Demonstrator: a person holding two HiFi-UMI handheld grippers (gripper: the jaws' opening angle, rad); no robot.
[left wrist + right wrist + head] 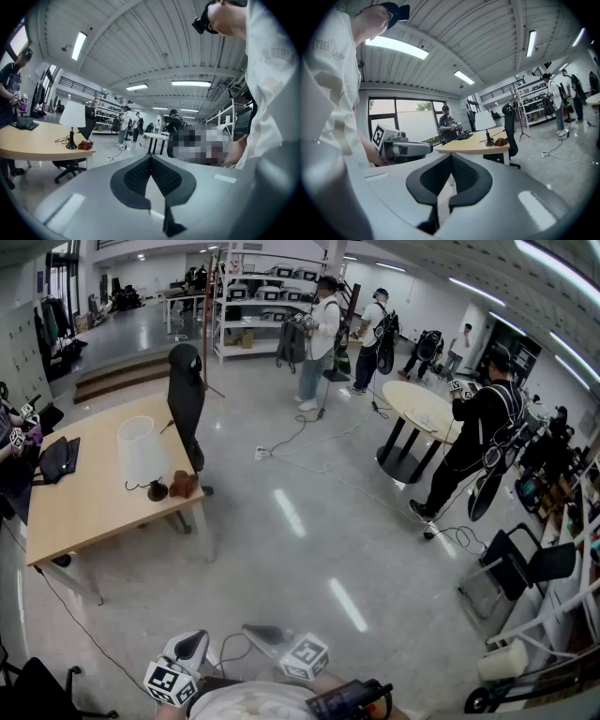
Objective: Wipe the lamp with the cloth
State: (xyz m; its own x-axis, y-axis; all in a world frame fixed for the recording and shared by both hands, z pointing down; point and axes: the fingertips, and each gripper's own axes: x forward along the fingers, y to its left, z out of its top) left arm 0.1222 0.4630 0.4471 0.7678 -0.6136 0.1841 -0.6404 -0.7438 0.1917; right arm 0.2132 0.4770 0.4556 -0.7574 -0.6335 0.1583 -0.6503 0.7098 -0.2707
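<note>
The lamp (141, 452), with a white shade and a dark base, stands near the right end of the wooden table (94, 512). A brown cloth (183, 484) lies bunched beside its base. Both grippers are held close to my body, far from the table. My left gripper (194, 644) and right gripper (256, 633) are shut with nothing in them. In the left gripper view, the lamp (73, 115) and cloth (85, 146) show far off past the shut left gripper (151, 159). The right gripper view shows the lamp (484, 121), the cloth (501, 141) and the shut right gripper (451, 157).
A black office chair (186, 397) stands behind the lamp. A person (13, 442) with grippers works at the table's left end beside a black bag (58, 460). Other people stand around a round table (422, 409). Cables (300, 432) run over the floor; a folding chair (525, 568) stands right.
</note>
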